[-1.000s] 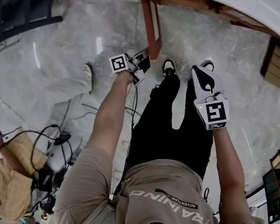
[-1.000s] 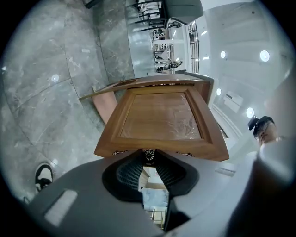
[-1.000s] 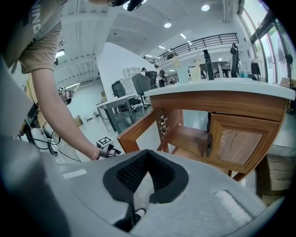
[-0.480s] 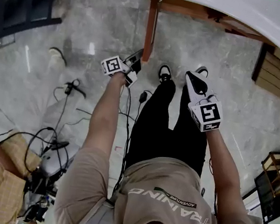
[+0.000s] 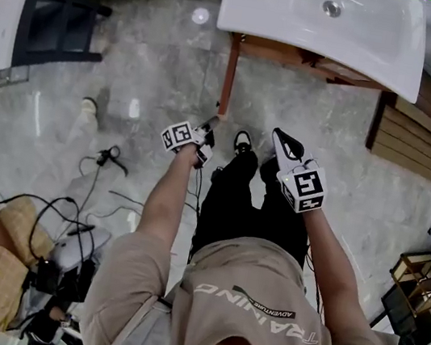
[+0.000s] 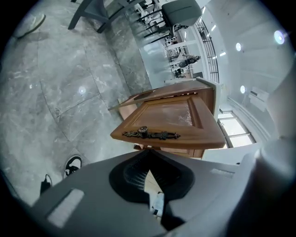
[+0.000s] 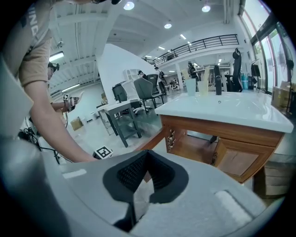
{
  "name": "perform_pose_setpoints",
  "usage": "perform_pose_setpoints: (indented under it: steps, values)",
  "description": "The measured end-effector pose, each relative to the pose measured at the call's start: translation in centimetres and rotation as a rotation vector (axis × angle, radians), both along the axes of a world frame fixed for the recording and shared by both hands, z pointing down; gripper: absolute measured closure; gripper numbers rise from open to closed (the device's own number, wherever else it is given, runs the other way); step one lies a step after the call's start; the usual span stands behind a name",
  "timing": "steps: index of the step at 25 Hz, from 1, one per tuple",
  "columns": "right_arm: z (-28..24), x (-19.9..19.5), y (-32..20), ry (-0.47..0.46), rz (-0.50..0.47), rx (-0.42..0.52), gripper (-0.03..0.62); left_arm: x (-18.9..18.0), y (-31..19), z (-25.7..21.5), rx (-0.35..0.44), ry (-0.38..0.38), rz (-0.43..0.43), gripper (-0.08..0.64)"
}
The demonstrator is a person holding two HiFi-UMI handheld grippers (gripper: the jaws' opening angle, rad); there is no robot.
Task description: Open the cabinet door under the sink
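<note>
Two jaws-together, empty: left hand-held gripper (image 6: 147, 152), right hand-held gripper (image 7: 147, 156) | cabinet door (image 6: 178, 113) stands swung out | hook handle (image 6: 150, 134) squarely, pull along hinge arc.

Head view looks down — all views share the cabinet (image 5: 331, 68)

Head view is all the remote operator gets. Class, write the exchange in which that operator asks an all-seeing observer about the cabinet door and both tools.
Operator: The cabinet door shows edge-on. Has it a handle?
Observer: Yes, a dark ornate handle on its face.
Operator: Is the left tool open?
Observer: No, its jaws are together, nothing between them.
Operator: And the right tool?
Observer: Shut and empty too, facing the open cabinet.
</note>
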State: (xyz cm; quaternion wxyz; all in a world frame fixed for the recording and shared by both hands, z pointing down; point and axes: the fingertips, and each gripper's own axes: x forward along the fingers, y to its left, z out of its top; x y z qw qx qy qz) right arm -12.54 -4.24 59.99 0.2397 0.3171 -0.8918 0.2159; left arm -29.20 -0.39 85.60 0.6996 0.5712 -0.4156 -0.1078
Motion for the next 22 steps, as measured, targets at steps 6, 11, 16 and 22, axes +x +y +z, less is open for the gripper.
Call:
perform_pose_setpoints:
  steps: [6,11,16,22]
  values:
    - [-2.2,1.4,1.6,0.021,-0.045,0.053,0.591,4.3,2.7,-3.0,-0.010,-0.047,0.101,0.548]
    - [-3.7,4.7,3.0,0.049,-0.045,0.087,0.591,10.6,3.0,-8.3,0.115,-0.146,0.311,0.548]
    - [-6.1,7.8,2.9,0.080,-0.011,0.141,0.591,14.8,-0.8,-17.3,0.300,-0.337,0.467,0.548]
    - [-11.2,11.2,1.5,0.060,0.061,0.232,0.591,19.1,-4.0,-29.1,0.564,-0.603,0.594,0.548]
